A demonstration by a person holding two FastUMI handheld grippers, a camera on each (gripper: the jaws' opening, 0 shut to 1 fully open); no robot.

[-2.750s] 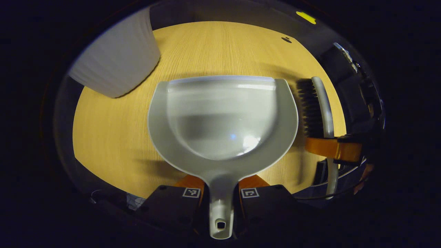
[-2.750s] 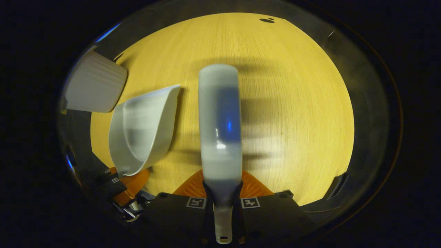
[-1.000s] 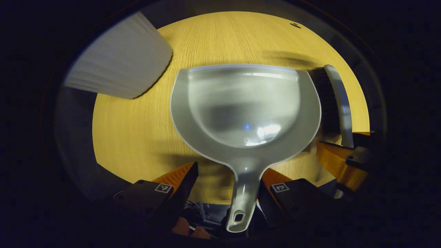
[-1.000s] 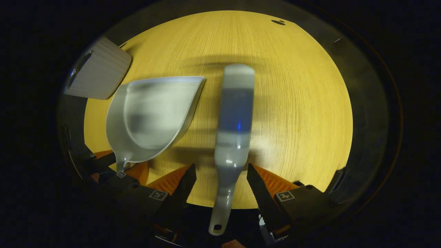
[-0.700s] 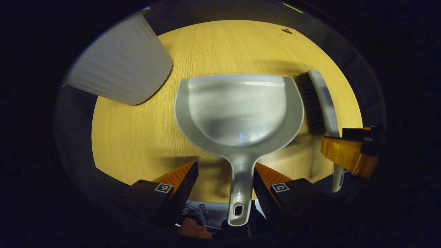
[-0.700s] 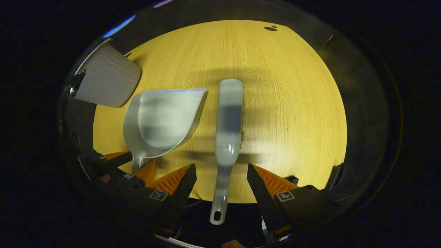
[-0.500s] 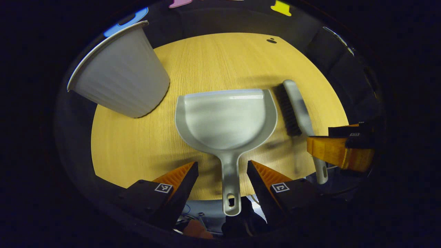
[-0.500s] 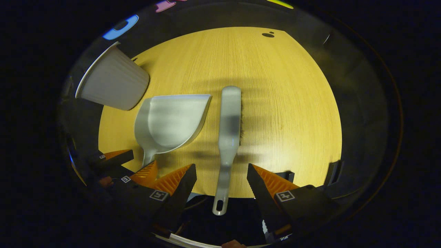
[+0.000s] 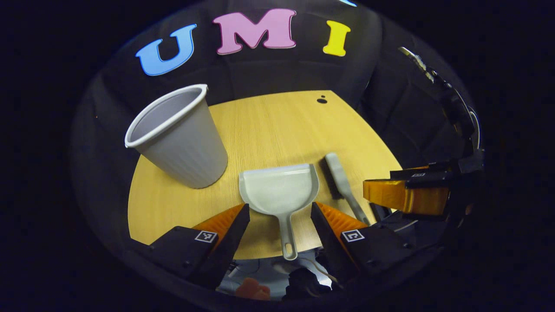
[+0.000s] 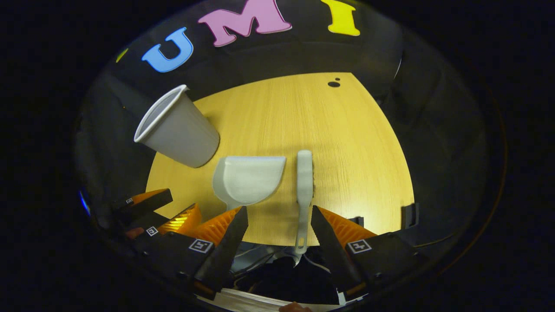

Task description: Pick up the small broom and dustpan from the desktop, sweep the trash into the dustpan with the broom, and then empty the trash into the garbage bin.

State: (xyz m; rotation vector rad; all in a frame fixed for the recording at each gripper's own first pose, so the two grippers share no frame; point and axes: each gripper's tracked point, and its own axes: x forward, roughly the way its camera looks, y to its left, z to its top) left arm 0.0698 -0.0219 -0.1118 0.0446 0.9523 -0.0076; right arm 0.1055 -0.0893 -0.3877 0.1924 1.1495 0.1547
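Observation:
A grey dustpan (image 9: 277, 190) lies flat on the wooden desk (image 9: 269, 125), its handle pointing back at me between the spread fingers of my left gripper (image 9: 279, 212), which is open and clear above it. Beside it on the right lies the small grey broom (image 9: 342, 182), bristles toward the pan. In the right gripper view the broom (image 10: 305, 182) rests lengthwise on the desk (image 10: 351, 143), its handle end between the fingers of my open right gripper (image 10: 277, 212), untouched. The dustpan (image 10: 249, 180) sits just left of it.
A white ribbed garbage bin (image 9: 177, 138) stands at the desk's left, close to the dustpan; it appears as the bin (image 10: 177, 128) in the right gripper view too. A small dark spot (image 9: 321, 100) marks the far edge. The right gripper (image 9: 407, 195) hovers at the desk's right rim.
Both grippers have opened, letting go of the dustpan and the broom, and pulled back and up from the desk. The two tools now lie side by side on it.

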